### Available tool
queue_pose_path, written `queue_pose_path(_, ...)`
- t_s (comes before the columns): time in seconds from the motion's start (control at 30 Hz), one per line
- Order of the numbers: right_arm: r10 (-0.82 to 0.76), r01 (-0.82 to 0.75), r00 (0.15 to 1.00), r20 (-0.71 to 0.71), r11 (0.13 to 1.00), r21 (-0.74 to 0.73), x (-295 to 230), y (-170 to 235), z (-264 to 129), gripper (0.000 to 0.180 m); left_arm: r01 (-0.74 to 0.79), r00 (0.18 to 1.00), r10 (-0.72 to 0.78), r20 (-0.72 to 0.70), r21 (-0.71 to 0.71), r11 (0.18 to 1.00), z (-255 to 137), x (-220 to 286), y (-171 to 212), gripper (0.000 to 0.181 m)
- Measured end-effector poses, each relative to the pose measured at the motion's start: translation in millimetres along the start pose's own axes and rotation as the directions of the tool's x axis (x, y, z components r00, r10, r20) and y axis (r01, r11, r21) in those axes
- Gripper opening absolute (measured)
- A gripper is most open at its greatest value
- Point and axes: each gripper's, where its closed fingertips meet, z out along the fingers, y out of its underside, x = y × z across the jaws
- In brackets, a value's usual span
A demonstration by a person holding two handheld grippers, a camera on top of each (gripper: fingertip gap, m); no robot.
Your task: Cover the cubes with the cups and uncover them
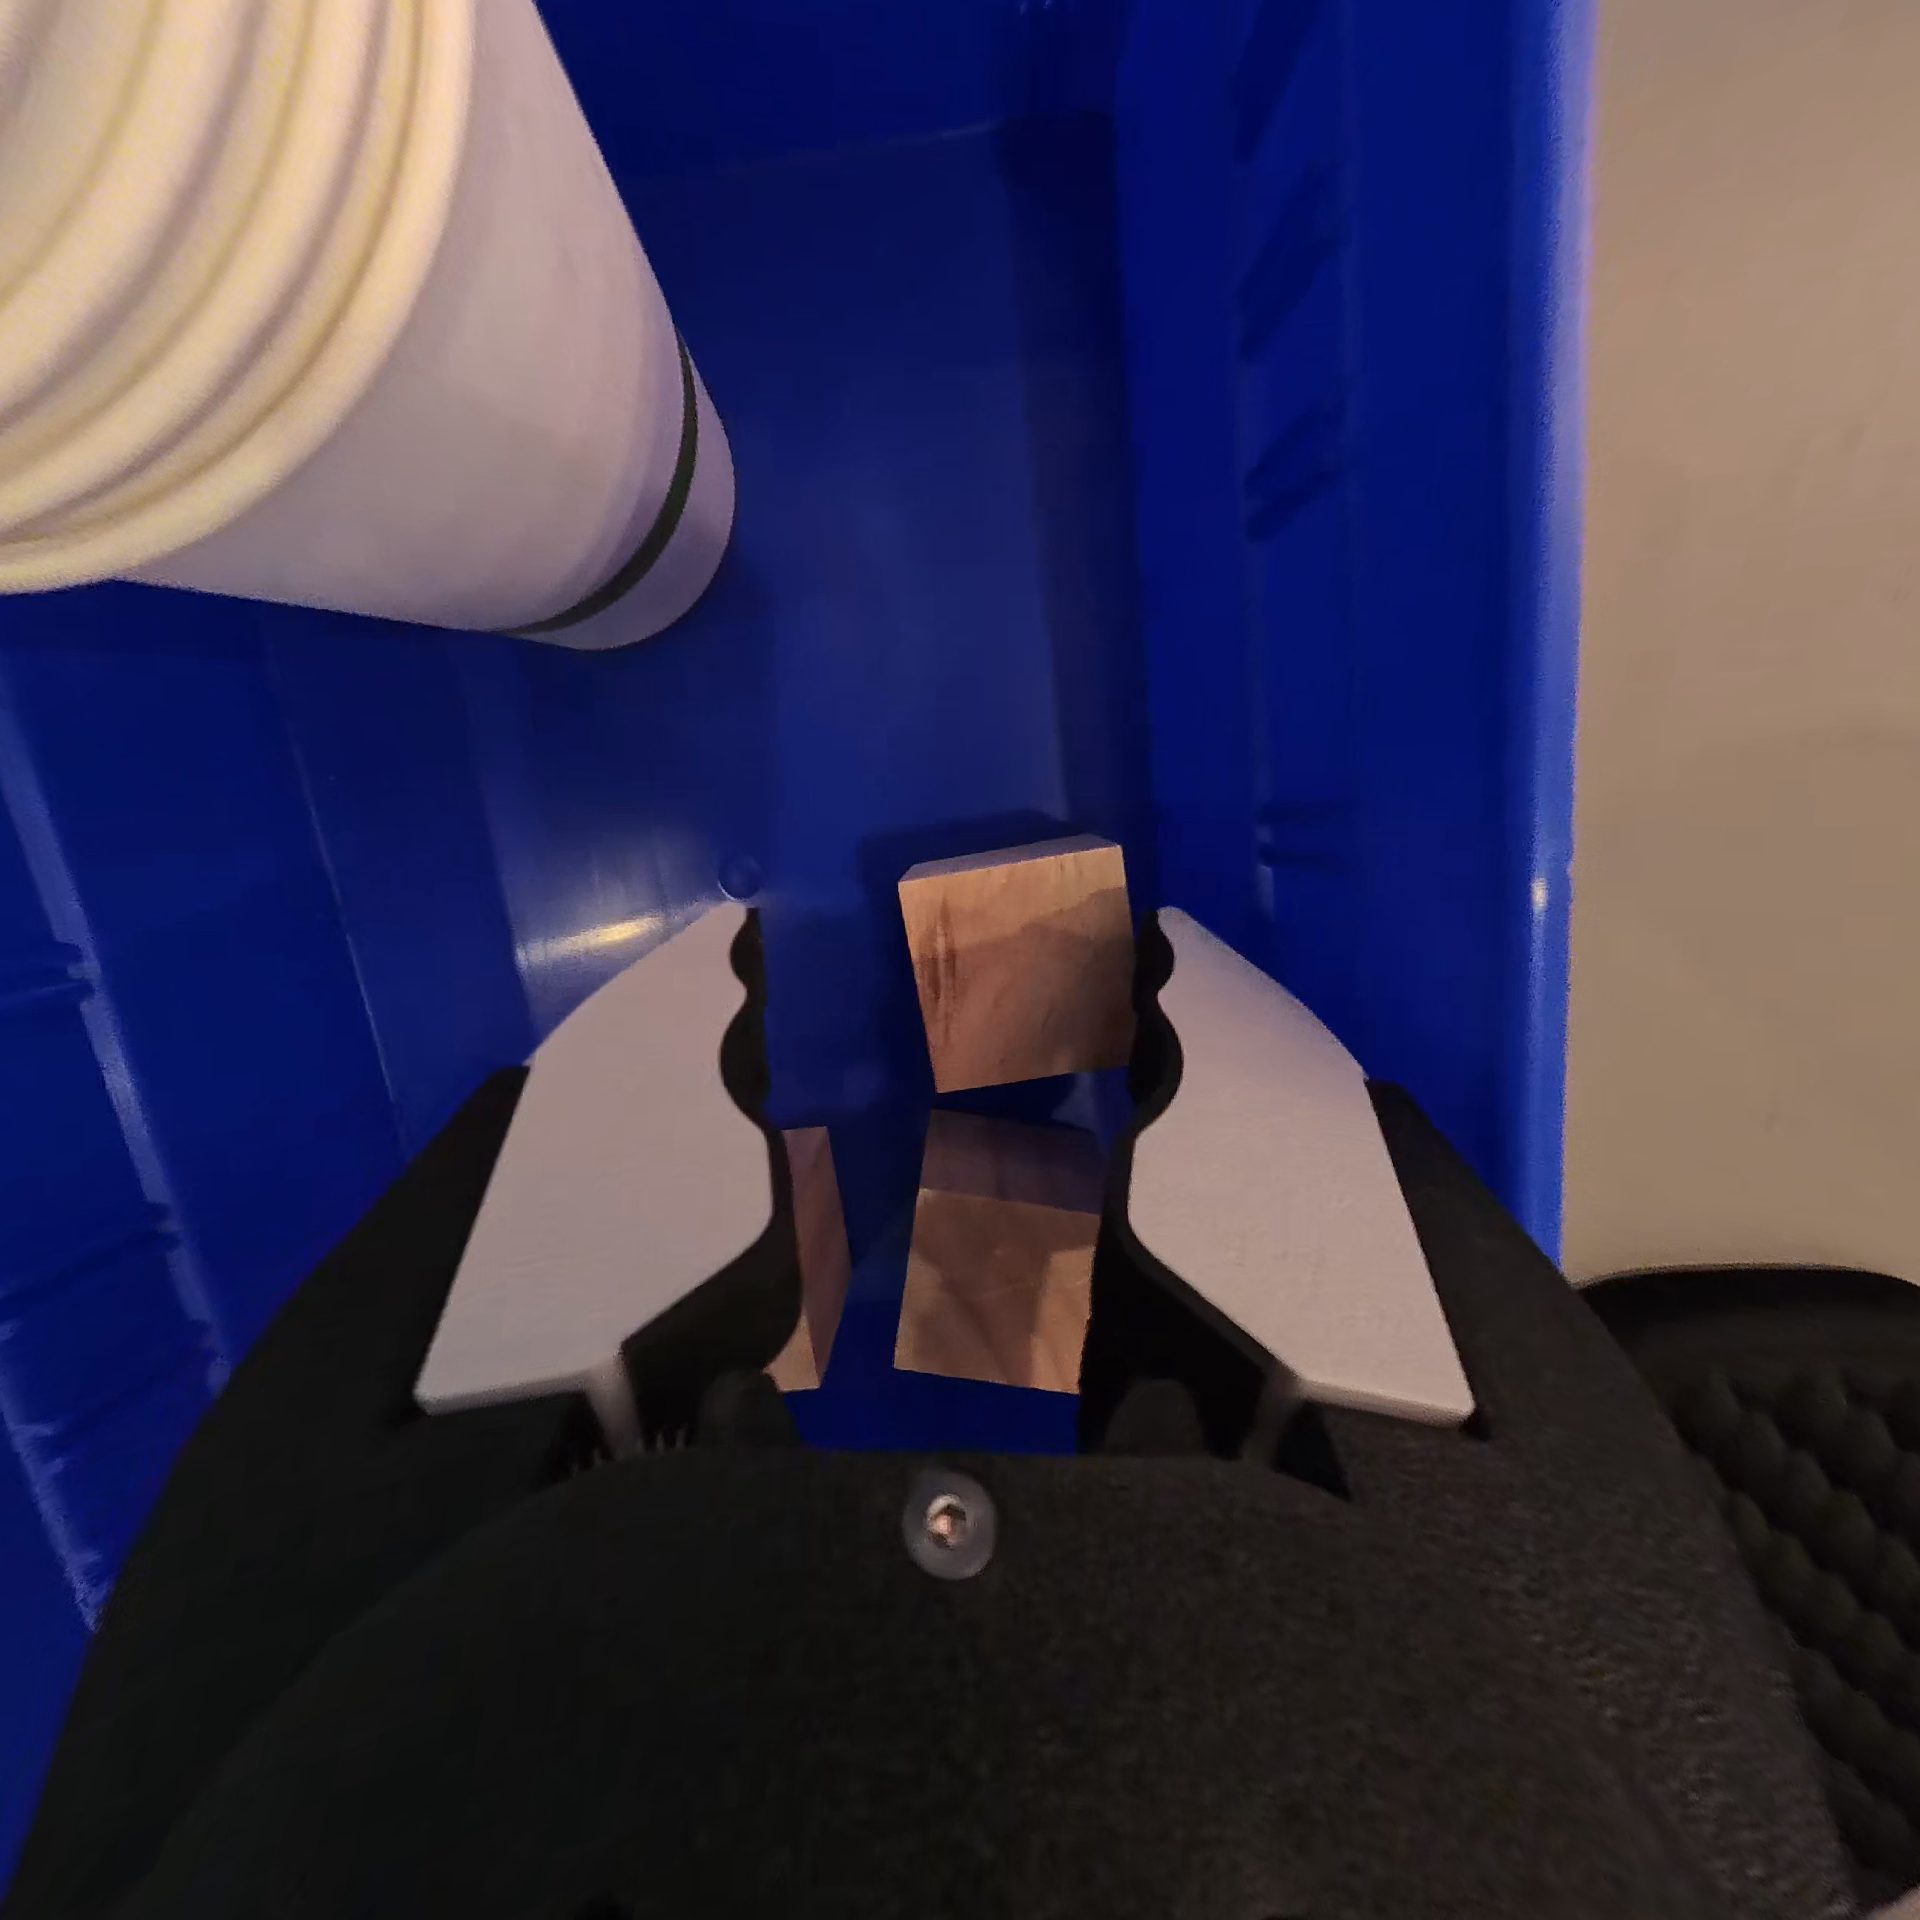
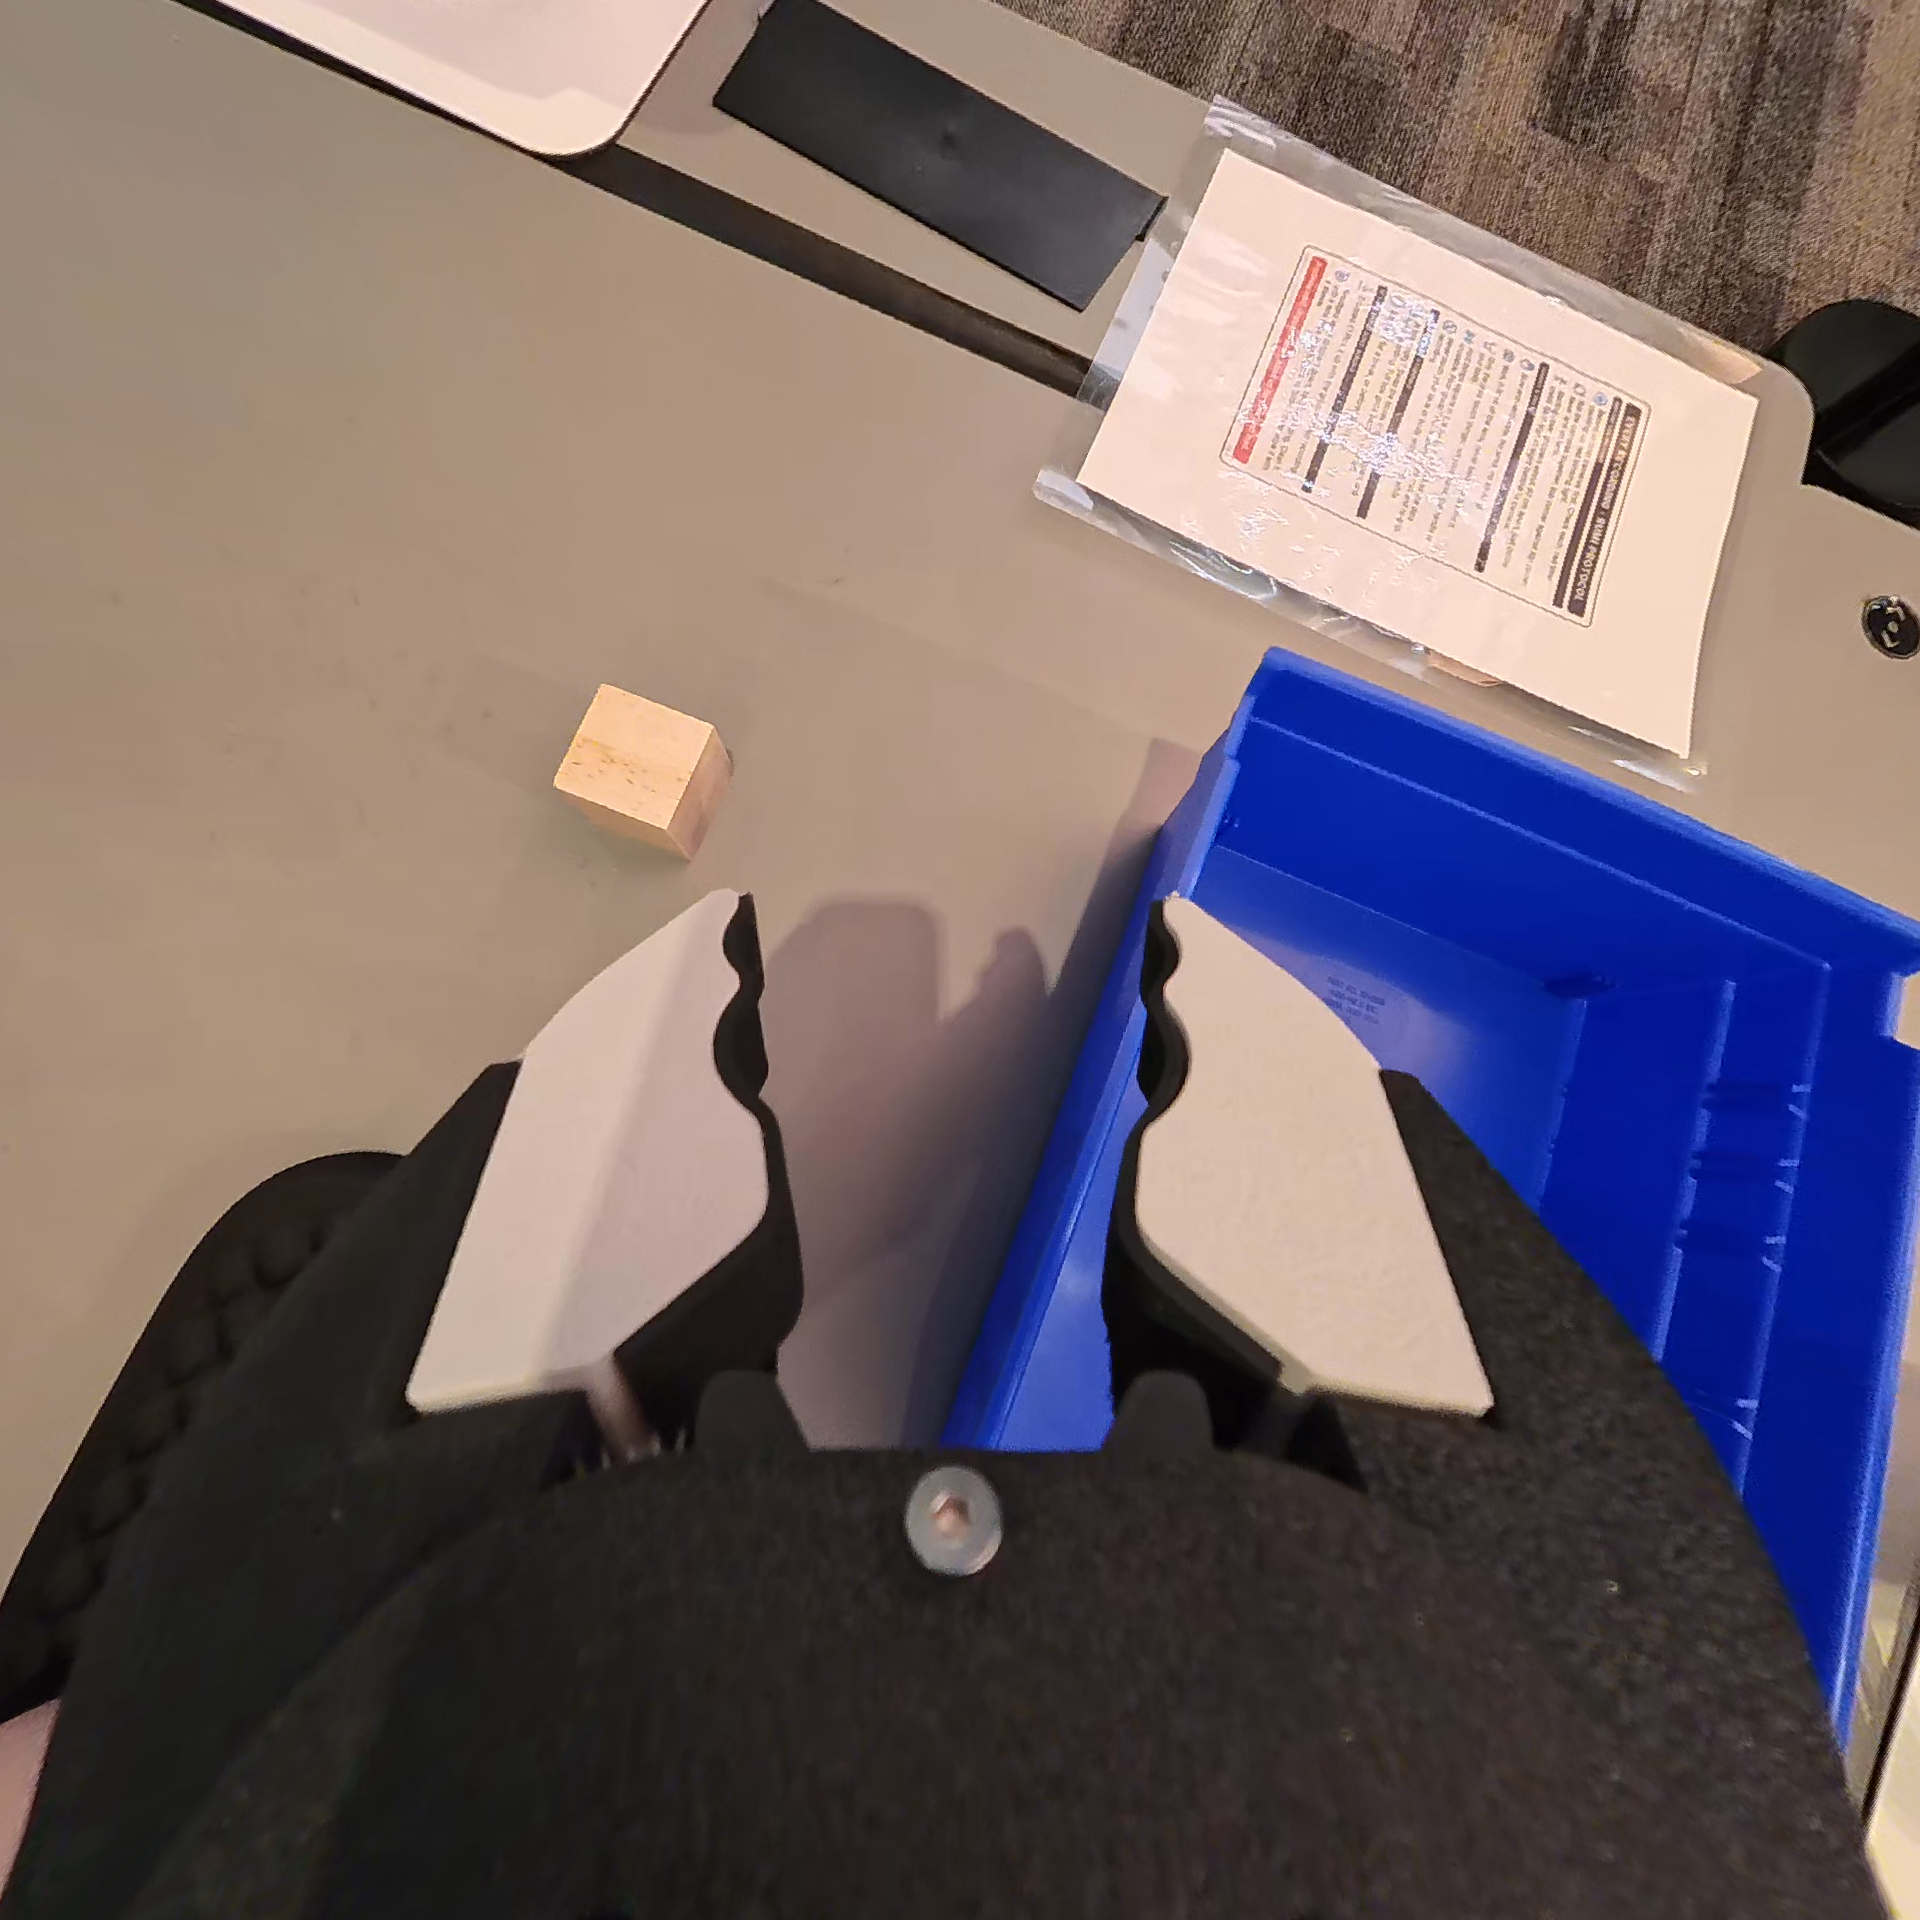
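Smooth wooden cubes (image 1: 1013, 977) in glossy blue bin (image 1: 935, 468) — ribbed white cups (image 1: 312, 312)

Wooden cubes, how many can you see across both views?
4. Three pale wooden cubes lie inside the blue plastic bin. One sits on the grey table. More may be hidden.

A blue bin (image 2: 1455, 883) on the grey table (image 2: 312, 468) — beside it, a bagged sheet (image 2: 1403, 447).

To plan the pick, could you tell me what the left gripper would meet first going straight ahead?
Probably the cube in the blue bin, between the open left gripper tips; depth is unclear.
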Motion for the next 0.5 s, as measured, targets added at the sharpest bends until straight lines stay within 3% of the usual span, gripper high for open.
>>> queue_pose_path(0.2, 0.007, -0.007, 1.0, 0.003, 1.0, -0.01, 1.7, 3.7, 1.2, 0.07, -0.034, 0.996, 0.038, 0.085, -0.04, 0.999, -4.5, -12.0, 4.9, 0.061)
queue_pose_path(0.37, 0.009, -0.009, 1.0, 0.005, 1.0, -0.017, 1.6, 5.4, 2.0, 0.07, -0.014, 1.0, 0.014, 0.011, -0.049, 0.999, -1.4, -1.4, 7.1, 0.06)
queue_pose_path(0.5, 0.007, -0.007, 1.0, 0.003, 1.0, -0.019, 1.4, 6.3, 1.1, 0.07, -0.014, 0.999, 0.017, 0.04, -0.087, 0.996, 4.2, -4.9, 14.5, 0.059)
